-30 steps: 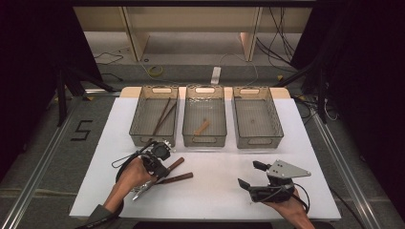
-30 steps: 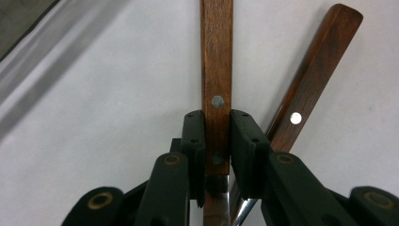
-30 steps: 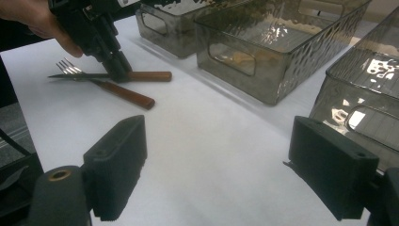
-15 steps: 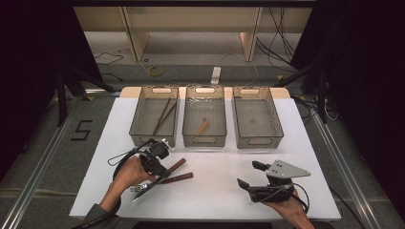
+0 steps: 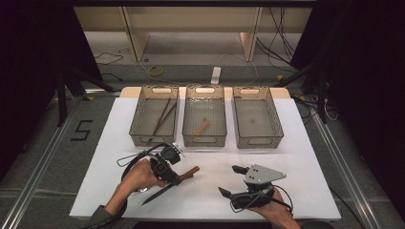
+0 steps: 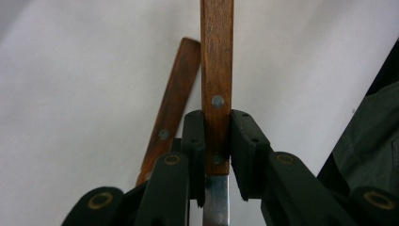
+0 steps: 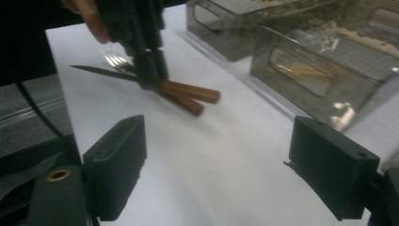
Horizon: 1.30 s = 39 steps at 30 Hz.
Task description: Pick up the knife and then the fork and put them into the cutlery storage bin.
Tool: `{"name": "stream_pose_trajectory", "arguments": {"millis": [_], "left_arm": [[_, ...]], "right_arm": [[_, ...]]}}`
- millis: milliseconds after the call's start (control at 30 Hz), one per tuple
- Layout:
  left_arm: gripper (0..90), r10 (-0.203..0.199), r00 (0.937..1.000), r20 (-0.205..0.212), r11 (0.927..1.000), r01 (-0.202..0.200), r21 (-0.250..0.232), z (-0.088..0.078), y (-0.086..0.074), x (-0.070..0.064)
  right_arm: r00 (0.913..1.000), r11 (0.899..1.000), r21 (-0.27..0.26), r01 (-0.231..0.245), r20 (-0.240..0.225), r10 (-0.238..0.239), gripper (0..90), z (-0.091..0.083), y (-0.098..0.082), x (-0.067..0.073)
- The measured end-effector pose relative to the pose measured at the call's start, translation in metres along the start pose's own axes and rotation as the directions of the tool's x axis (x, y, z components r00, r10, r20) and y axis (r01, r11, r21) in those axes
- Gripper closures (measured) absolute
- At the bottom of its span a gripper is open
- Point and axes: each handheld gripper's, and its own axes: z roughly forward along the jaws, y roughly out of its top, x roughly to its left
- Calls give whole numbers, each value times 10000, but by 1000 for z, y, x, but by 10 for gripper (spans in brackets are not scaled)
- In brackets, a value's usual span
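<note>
1. The right gripper rests low at the near right of the white table, jaws spread wide with nothing between them.
2. The left gripper is clamped on the knife at the near left. In the left gripper view the pads pinch the wooden handle just above the blade.
3. The knife's long axis runs slantwise in the high view, the handle end pointing away and to the right and the blade tip toward the near left. From the right gripper view it looks lifted a little off the table.
4. A fork with a like wooden handle lies just beside it, nearly parallel, on the table.
5. Risks, as a judgement: the grip sits close to the blade end, so the long handle could lever the knife round in the jaws. A low swing could also knock the fork.
6. Farther off stand three trays: the left tray holds dark sticks, the middle tray a pale wooden piece, and the right tray looks bare. The pointed blade could catch on a tray rim if carried in tip first.
</note>
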Motion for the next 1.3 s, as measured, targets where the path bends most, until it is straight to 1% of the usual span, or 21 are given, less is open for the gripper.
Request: {"name": "stream_pose_trajectory", "arguments": {"millis": [67,133,233,367,467,533,667,733,800,867,900,967,1000,1067,1100,1133,1167,1200,1233,1267,1300], "left_arm": [[761,113,9999,43,9999,-113,-6,1,2,-4],[761,216,9998,-33,9998,-215,24,3,3,-7],[760,423,9991,33,9991,-423,64,3,6,-14],[760,738,9972,146,9970,-741,219,5,12,-25],[760,946,9953,231,9951,-952,258,7,16,-31],[760,1053,9941,265,9940,-1060,279,7,19,-35],[761,1379,9898,355,9894,-1393,416,8,23,-43],[760,1516,9877,383,9868,-1534,517,9,24,-46],[760,1550,9870,414,9863,-1570,514,11,25,-50],[760,1654,9852,444,9839,-1679,606,13,25,-51],[760,1639,9855,446,9843,-1664,596,13,25,-52],[760,1600,9859,487,9849,-1628,583,13,26,-54],[760,1649,9849,526,9842,-1678,567,13,26,-55],[760,1818,9816,584,9804,-1856,666,11,27,-57],[760,1845,9812,565,9801,-1880,646,11,27,-59],[760,1961,9787,612,9769,-2004,746,10,28,-59],[760,2025,9774,613,9753,-2070,772,10,28,-60],[760,2081,9762,614,9743,-2124,753,10,29,-61],[760,2132,9748,656,9726,-2182,804,10,29,-62],[760,2134,9748,647,9726,-2182,797,11,29,-62],[760,2148,9744,661,9722,-2198,811,11,29,-63]], "right_arm": [[9996,9995,131,275,-104,-274,202,6,2,5],[9983,9981,260,555,-200,-549,201,11,4,10],[9944,9933,486,1048,-189,-1040,202,18,6,16],[9855,9811,934,1694,-276,-1676,204,27,8,24],[9735,9668,1154,2281,-411,-2248,209,34,9,29],[9672,9584,1301,2539,-385,-2510,221,38,9,31],[9500,9365,1598,3120,-424,-3093,233,44,9,34],[9388,9217,1795,3439,-471,-3411,246,46,8,35],[9305,9113,1892,3658,-517,-3627,256,48,7,35],[9190,8962,2058,3930,-545,-3905,271,49,6,37],[9140,8888,2157,4043,-586,-4015,281,50,6,38],[9051,8796,2173,4232,-570,-4214,301,51,5,39],[9030,8762,2217,4279,-626,-4251,316,52,4,39],[8951,8651,2342,4437,-680,-4407,338,52,4,40],[8903,8599,2353,4529,-689,-4501,347,53,3,40],[8875,8543,2457,4581,-734,-4549,356,54,3,41],[8819,8469,2520,4682,-731,-4658,370,54,2,41],[8653,8275,2598,4977,-829,-4944,383,54,3,41],[8776,8427,2551,4741,-599,-4755,393,55,2,44],[8744,8381,2585,4803,-662,-4807,404,55,1,45],[8471,8052,2747,5256,-816,-5251,419,54,2,43]]}}
